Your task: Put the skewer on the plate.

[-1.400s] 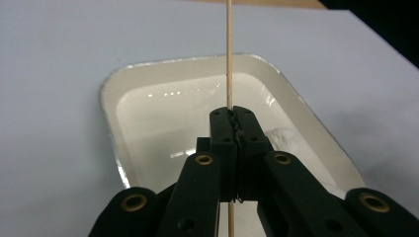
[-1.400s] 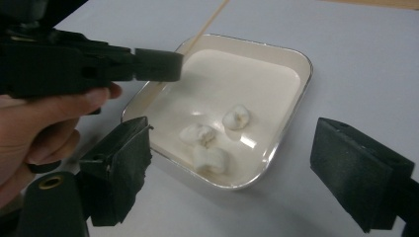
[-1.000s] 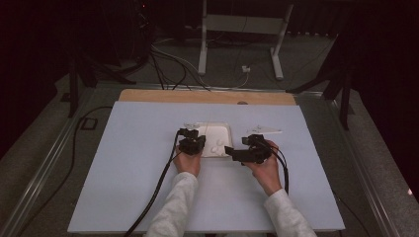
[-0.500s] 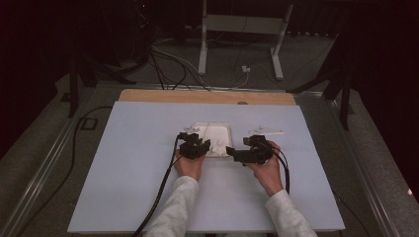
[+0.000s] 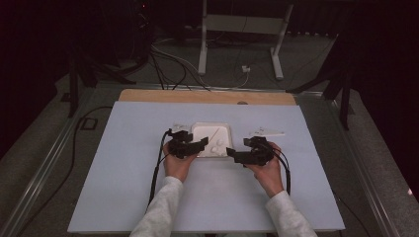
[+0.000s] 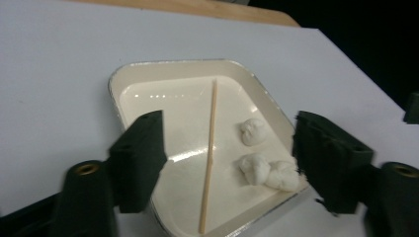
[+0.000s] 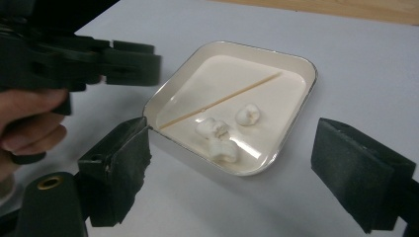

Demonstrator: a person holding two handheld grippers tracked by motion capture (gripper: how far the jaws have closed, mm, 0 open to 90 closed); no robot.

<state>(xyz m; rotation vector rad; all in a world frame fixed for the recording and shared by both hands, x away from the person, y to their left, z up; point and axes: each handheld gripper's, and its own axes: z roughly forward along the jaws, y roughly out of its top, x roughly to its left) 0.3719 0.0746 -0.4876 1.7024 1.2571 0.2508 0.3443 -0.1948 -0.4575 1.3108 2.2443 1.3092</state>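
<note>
Both tongs, left (image 6: 225, 163) and right (image 7: 244, 170), stand wide and empty, the left just opened; reaching carelessly, you may tip the tray (image 6: 148, 74), rolling the stick (image 6: 210, 153) into the dough lumps (image 6: 264, 170).

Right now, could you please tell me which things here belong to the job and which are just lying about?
In the job:
- tray
- skewer lying in it
- three white lumps in it
- left gripper, jaws just opened, nothing between them
- right gripper, open

Lying about:
- white strip right of the tray
- small white piece left of it
</note>
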